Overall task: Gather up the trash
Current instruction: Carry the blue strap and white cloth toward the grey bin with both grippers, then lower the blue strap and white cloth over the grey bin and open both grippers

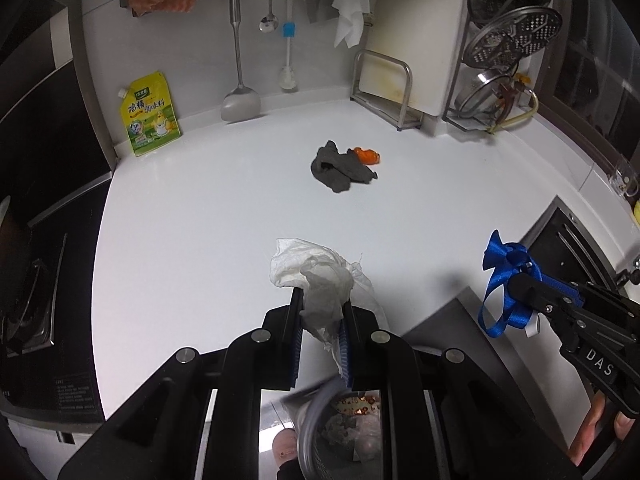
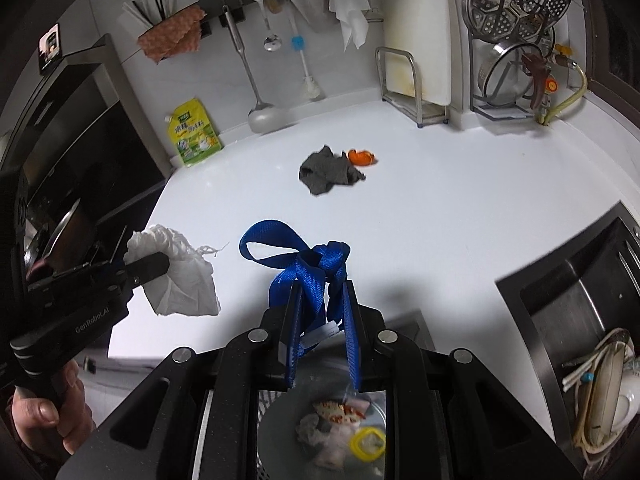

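Both hands are carrying trash toward the bin, so the step in hand looks like the drop-off. The left gripper is clenched on a crumpled white tissue, which bulges above the fingertips and hangs down between the fingers. The right gripper is clamped on a knotted blue ribbon, with 1 loop sticking out to the left and a small white tag dangling near the pads.

Below each gripper, at the near edge of the white countertop, a trash bin shows through the gap in the tool body; wrappers, paper and a yellow ring already lie inside. Both loads hang around the counter's near edge, close to the bin.

Farther back, near the middle of the counter, 2 pieces remain: a dark grey rag and, touching its right side, an orange peel.

The next move probably calls for bringing each gripper fully over the bin mouth and opening its jaws. The limp tissue may cling to the pads.
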Available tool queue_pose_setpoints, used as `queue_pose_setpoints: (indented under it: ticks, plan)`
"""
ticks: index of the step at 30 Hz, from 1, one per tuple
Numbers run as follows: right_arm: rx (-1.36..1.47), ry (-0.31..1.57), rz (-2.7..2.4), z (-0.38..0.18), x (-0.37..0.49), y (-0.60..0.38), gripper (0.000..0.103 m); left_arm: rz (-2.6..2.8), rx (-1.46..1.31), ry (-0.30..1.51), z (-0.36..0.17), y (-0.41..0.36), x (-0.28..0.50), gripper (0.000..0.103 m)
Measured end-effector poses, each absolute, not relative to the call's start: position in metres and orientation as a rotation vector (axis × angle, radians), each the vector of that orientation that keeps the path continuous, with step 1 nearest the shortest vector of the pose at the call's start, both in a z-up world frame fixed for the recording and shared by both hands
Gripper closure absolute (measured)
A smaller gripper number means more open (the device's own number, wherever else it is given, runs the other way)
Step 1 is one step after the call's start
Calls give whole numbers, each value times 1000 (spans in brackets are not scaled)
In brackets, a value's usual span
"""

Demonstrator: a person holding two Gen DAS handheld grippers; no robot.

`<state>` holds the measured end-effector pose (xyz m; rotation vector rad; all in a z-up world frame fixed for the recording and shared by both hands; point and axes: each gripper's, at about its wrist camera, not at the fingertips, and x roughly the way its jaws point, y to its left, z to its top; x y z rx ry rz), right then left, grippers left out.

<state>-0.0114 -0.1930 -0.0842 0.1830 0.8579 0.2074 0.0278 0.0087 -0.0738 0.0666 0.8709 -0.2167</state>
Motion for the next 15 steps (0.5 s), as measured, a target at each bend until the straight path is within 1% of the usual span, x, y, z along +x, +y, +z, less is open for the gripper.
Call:
queue_pose_setpoints:
  ticks: [15]
  plan:
    - [165,912,236,-101,-59,-212,84,-226,75,917,-92,-19,-20,87]
